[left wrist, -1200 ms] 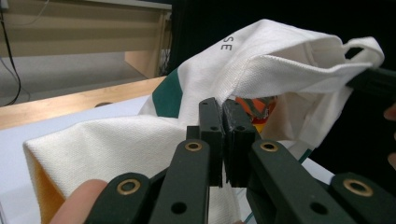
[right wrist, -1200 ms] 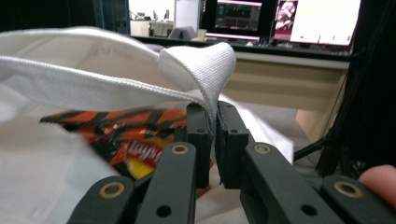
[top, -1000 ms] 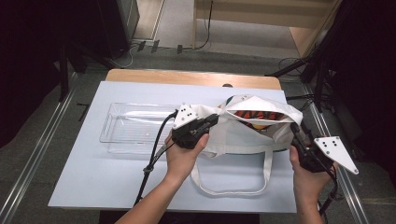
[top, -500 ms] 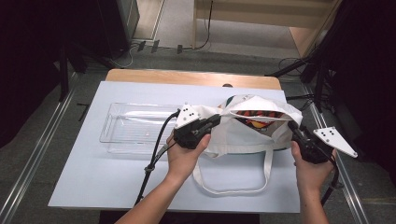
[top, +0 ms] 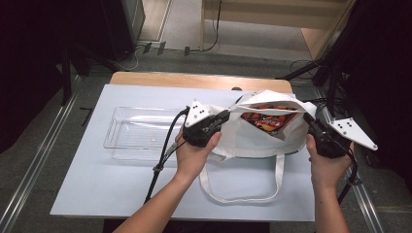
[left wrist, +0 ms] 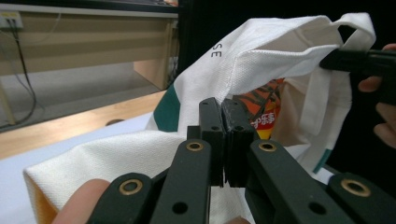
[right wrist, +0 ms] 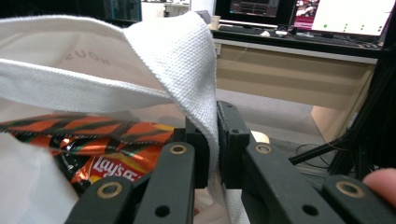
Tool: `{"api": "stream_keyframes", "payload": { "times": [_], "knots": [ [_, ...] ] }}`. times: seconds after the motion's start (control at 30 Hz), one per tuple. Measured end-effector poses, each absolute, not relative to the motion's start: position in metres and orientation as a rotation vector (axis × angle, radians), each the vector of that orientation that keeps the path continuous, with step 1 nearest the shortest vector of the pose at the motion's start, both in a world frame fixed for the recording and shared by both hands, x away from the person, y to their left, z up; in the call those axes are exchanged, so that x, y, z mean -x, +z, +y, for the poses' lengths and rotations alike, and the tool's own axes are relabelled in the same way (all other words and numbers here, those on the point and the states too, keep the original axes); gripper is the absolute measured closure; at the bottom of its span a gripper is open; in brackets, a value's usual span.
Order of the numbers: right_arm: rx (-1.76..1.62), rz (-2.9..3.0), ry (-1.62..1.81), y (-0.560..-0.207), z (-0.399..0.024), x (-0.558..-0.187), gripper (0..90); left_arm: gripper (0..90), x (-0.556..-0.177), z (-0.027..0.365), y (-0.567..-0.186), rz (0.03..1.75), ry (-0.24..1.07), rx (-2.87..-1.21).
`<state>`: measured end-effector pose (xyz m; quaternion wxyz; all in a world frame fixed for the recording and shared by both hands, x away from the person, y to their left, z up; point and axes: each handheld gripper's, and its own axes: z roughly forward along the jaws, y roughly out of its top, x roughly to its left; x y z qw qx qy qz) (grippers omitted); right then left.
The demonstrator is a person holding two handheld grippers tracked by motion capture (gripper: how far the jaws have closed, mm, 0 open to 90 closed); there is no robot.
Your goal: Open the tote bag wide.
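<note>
A white tote bag (top: 252, 141) lies on the table with its mouth pulled open. Orange snack packs (top: 266, 119) show inside it. My left gripper (top: 224, 116) is shut on the bag's left rim; in the left gripper view its jaws (left wrist: 223, 122) stand pressed together against the cloth (left wrist: 280, 56). My right gripper (top: 308, 119) holds the right rim. Its jaws (right wrist: 217, 140) have just been closing, and a fold of white bag fabric (right wrist: 187, 60) is now pinched between them. A Lay's pack (right wrist: 107, 161) lies just behind that fold.
A clear plastic tray (top: 121, 141) sits on the white table top (top: 97, 189) to the left of the bag. The bag's strap loop (top: 243, 196) lies toward the front edge. Dark stands and cables crowd the right side past the table.
My right gripper has moved in and slightly away from me to the bag's right rim and closed on it. The bag's mouth stands wider and higher. The left hand has stayed put.
</note>
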<state>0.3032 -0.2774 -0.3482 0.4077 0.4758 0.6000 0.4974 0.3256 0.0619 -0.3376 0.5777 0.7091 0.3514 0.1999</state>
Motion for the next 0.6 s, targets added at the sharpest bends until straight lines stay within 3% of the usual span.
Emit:
{"api": "stream_keyframes", "payload": {
  "times": [0.17, 0.37, 0.5, 0.6],
  "knots": [
    [-1.207, 1.495, 1.241, -0.342, -0.275, -0.313, 83.3, 90.0, -0.332, 0.061, -0.333, 0.827, 0.489, -1.639],
    [-1.223, 1.475, 1.240, -0.339, -0.277, -0.320, 72.4, 90.0, -0.335, 0.062, -0.335, 0.815, 0.494, -1.651],
    [-1.247, 1.589, 1.234, -0.343, -0.282, -0.330, 85.4, 90.0, -0.340, 0.059, -0.336, 0.818, 0.484, -1.655],
    [-1.266, 1.600, 1.250, -0.345, -0.285, -0.333, 86.4, 86.8, -0.346, 0.057, -0.336, 0.848, 0.453, -1.633]
  ]
}}
